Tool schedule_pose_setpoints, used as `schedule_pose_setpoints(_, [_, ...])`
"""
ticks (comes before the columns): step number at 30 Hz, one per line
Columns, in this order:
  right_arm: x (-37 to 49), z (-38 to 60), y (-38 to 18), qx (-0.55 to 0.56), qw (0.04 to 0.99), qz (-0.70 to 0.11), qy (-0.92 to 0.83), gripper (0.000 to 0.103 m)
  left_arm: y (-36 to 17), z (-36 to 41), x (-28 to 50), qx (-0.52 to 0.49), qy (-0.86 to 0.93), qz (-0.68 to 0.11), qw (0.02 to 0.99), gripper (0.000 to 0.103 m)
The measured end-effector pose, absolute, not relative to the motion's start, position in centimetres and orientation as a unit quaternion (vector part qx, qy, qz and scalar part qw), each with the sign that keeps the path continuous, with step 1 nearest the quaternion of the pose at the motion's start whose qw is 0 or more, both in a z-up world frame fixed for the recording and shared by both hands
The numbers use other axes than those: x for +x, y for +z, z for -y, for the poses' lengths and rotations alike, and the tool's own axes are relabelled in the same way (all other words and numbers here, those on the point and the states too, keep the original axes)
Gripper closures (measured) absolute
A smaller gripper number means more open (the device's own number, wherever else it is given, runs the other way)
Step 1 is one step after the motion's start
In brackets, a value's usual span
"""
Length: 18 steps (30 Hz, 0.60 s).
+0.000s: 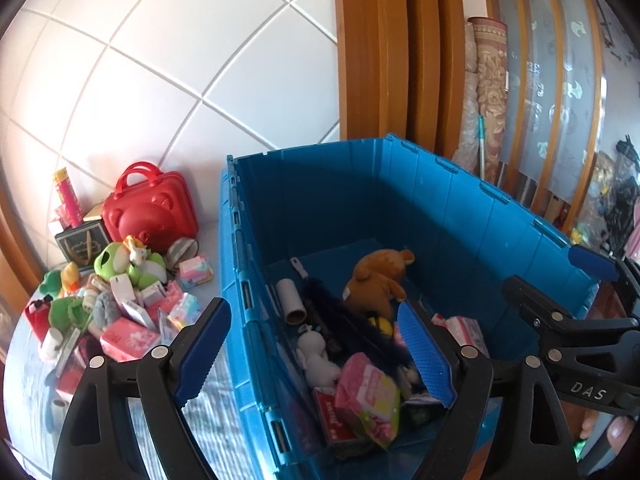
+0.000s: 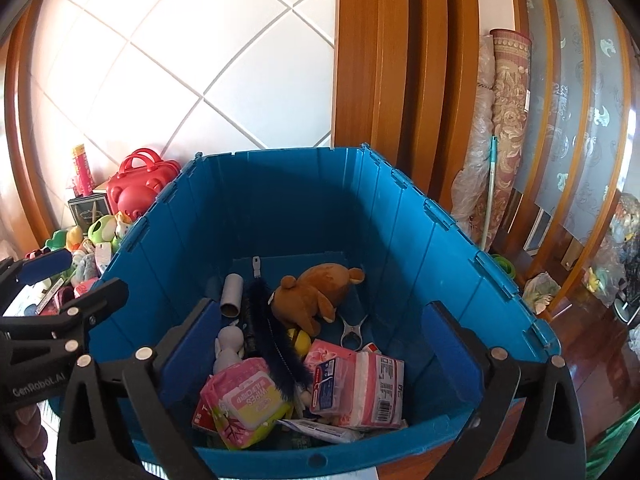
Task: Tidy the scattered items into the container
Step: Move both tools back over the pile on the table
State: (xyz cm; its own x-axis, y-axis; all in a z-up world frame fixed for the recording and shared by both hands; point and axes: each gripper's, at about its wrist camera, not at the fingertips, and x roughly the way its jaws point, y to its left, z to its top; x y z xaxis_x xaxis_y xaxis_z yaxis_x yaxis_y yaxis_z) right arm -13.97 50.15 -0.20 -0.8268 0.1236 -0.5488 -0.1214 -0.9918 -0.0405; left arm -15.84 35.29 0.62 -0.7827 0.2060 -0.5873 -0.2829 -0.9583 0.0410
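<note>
Both jaws wide and empty: left gripper [image 1: 316, 344] straddling the blue container's [image 2: 448, 240] left wall, right gripper [image 2: 320, 360] above its near end. Best swung left to the pile [image 1: 120, 304] beside that wall, taking one packet squarely.

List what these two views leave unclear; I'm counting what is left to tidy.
- Pile beside the bin: in the right wrist view the bin wall and the left tool hide most of it.
- Pile's near part, left wrist view: behind the left tool's finger.
- Bin's near floor: covered by the wipes pack and tissue pack.
- Pack print: too small to read.
</note>
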Motion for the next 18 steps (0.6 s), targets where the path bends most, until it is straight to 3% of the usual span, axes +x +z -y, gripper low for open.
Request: schedule_pose_setpoints(18, [-11.6,-49.6,-0.1,-0.288,0.031,0.008,0.957,0.000,0.8,-33.1,-12.2,-0.297,0.948,-0.058,0.095,0.017])
